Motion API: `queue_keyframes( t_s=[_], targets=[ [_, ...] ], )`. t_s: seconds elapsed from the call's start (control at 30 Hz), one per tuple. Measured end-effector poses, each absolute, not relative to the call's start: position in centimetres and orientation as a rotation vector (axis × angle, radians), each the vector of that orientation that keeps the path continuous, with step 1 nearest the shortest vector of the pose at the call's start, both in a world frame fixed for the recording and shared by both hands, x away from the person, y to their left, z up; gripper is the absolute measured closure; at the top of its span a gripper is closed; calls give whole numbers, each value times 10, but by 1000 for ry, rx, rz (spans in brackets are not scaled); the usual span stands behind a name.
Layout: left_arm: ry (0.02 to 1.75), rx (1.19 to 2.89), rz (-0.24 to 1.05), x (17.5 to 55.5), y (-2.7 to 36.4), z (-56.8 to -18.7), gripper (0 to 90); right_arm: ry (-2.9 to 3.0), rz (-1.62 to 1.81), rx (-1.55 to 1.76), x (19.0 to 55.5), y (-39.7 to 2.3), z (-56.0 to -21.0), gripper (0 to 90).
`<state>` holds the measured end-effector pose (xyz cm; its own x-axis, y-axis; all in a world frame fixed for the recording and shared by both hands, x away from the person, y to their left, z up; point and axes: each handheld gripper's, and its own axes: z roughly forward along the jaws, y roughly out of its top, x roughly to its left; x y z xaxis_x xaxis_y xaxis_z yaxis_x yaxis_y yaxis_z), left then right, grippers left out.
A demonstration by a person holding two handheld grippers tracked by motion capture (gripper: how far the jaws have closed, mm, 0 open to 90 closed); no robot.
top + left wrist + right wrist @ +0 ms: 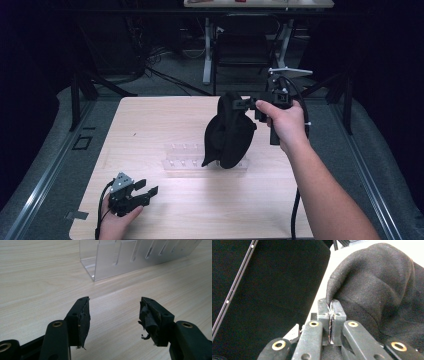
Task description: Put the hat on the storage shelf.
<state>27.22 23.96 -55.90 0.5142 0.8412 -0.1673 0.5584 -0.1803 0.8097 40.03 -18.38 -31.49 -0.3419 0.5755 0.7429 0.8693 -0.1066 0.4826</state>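
The right claw (248,103) is closed tight on a fold of the black cloth (228,132) and holds it up in the air above the counter (150,120). In the right gripper view the two jaws are pressed together with only a thin edge of the cloth (377,290) between them, so the grip is narrow but looks firm. The cloth hangs down in a loose bundle, and in the high view its lower end comes in front of the right part of the clear plastic rack (185,157), which lies in the middle of the counter. I cannot tell if the cloth touches the rack or only hangs over it.

The left claw (143,189) rests low near the front left corner of the counter, well apart from the cloth. Its jaws are wide open and hold nothing. In the left gripper view they point toward the near end of the rack (120,262), with only bare wood between them.

In my judgement the work is at an early or middle stage: the cloth is picked up, but it is not yet spread, folded or put down anywhere. What is left is probably to bring the left claw to a free edge of the cloth, so that both claws can handle it together.
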Motion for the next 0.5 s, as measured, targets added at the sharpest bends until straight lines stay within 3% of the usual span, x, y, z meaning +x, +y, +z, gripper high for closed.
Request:
queue_keyframes(
  t_s=[0.5],
  targets=[
    [1030,1888,420,276,214,-532,486,-1838,-1456,-1548,401,-172,-321,884]
  ],
)
